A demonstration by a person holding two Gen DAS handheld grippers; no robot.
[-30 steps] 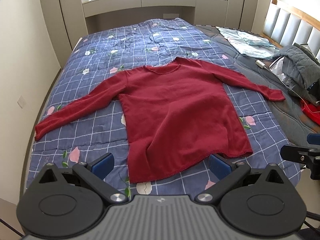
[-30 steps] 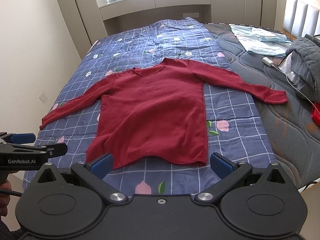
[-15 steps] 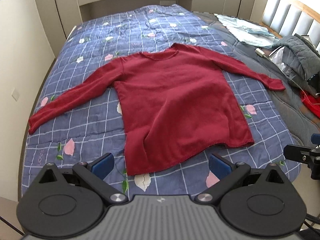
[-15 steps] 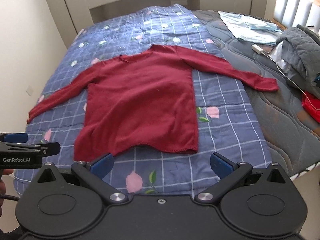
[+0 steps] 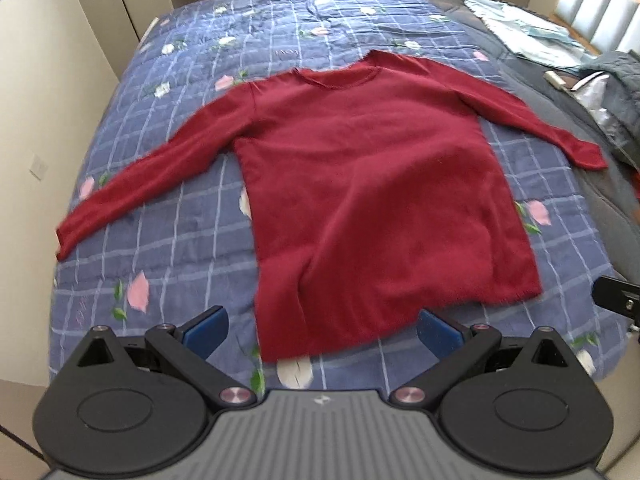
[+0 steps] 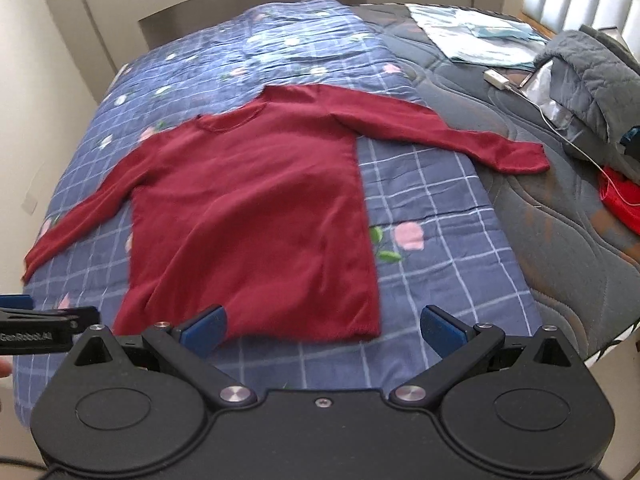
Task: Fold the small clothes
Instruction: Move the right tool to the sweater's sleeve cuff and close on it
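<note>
One red long-sleeved sweater (image 5: 372,200) (image 6: 256,216) lies flat and face-up on the blue checked floral quilt (image 5: 176,216) covering the bed, both sleeves spread wide. Its long axis runs from the hem, nearest the cameras, to the neckline at the far end. Left claw (image 5: 322,330) and right claw (image 6: 322,326) hover near the hem, both spread wide and gripping nothing.

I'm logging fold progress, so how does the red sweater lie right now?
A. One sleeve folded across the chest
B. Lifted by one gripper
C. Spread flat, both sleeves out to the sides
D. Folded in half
C: the red sweater lies flat on the quilt, both sleeves extended, untouched by either gripper.
</note>
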